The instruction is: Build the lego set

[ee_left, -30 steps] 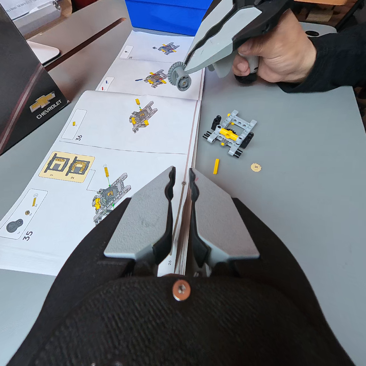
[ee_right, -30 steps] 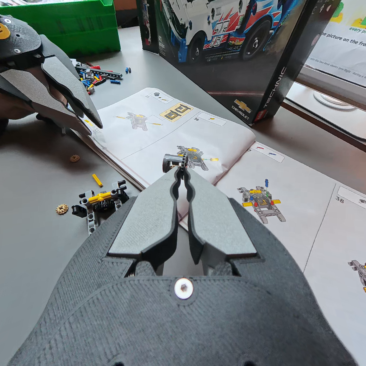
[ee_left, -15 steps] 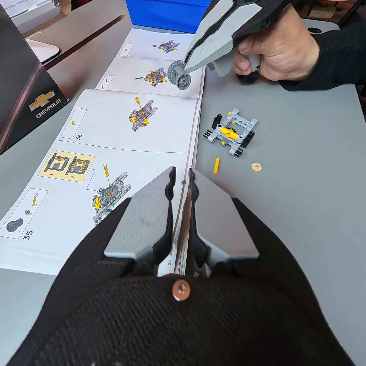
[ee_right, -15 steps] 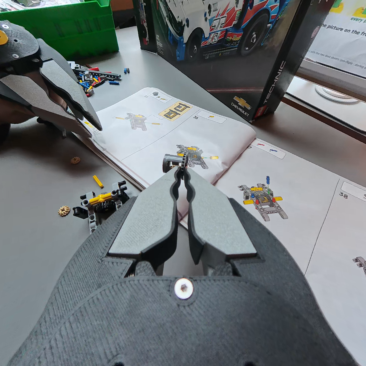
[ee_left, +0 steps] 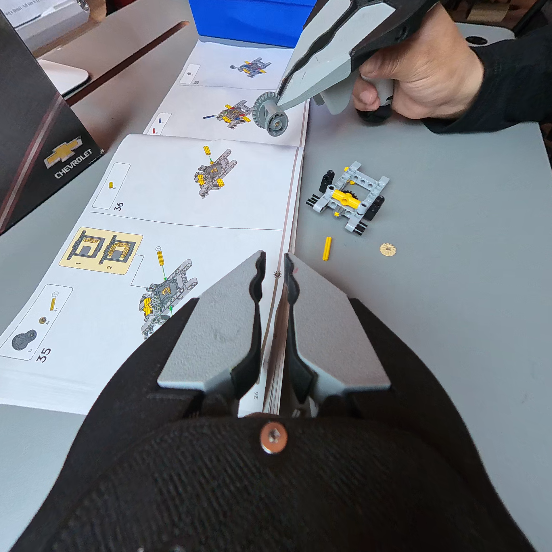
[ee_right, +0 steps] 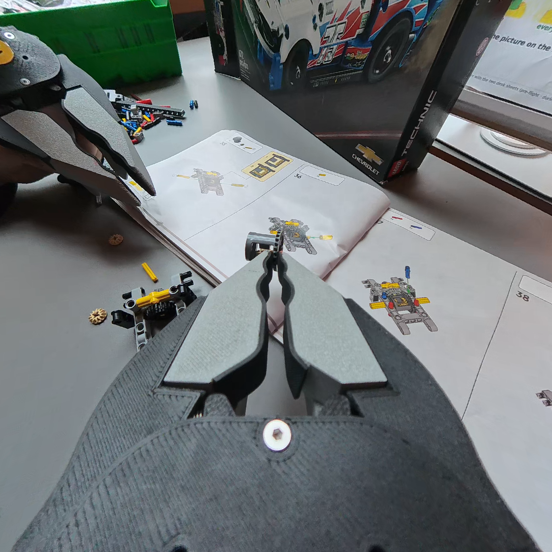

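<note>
My right gripper is shut on the toothed rim of a grey gear piece and holds it above the open instruction booklet. The gear also shows in the left wrist view, gripped by the right gripper. My left gripper is slightly open and empty, low over the booklet's right edge. The grey frame assembly with a yellow connector lies on the table between the grippers. A yellow axle and a tan small gear lie beside it.
A second tan gear lies near the left gripper. The black set box stands behind the booklet. A pile of loose parts lies before a green bin. A blue bin stands at the far end. The yellow axle is about 6 cm from my left fingertips. Look for it in the left wrist view too.
Almost nothing. The right gripper keeps the gear over the booklet and only drifts slightly. The left gripper stays still.
</note>
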{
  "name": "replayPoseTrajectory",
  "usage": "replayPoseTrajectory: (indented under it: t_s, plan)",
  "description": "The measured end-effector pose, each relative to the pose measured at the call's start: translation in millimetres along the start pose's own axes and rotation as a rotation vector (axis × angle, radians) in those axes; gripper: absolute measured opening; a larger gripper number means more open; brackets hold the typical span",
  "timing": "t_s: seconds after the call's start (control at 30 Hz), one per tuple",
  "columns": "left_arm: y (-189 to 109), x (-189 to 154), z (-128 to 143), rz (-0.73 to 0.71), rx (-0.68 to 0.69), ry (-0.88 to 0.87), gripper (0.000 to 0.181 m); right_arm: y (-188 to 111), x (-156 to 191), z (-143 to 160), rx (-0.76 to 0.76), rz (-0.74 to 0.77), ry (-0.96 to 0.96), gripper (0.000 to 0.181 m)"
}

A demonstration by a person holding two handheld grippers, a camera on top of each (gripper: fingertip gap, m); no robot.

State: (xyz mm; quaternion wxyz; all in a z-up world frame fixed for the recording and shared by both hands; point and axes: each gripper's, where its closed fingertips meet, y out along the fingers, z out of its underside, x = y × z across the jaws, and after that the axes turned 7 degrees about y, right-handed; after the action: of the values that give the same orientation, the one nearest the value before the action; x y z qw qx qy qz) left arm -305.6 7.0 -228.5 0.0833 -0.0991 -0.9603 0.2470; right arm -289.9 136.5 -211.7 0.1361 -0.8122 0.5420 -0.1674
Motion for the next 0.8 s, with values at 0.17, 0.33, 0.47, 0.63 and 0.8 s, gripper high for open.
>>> replayPoseTrajectory:
  t_s: [0.17,0.33,0.47,0.63,0.8]
  plan:
    - [0.0,0.0,0.2,0.001,0.001,-0.002,0.009,0.0,0.1,0.3,0.002,0.000,-0.001,0.000]
    - [0.2,-0.2,0.4,0.003,0.002,-0.001,0.009,0.0,0.7,0.4,0.004,-0.003,-0.003,0.000]
    - [0.2,-0.4,0.5,0.003,0.004,0.001,0.009,0.3,1.1,1.0,0.008,-0.002,-0.006,0.000]
    - [0.6,-0.4,0.8,0.004,0.006,-0.001,0.009,0.3,1.2,1.2,0.008,-0.006,-0.003,0.000]
    - [0.5,-0.4,0.7,0.003,0.006,0.000,0.009,1.0,2.1,1.9,0.011,-0.008,-0.006,0.000]
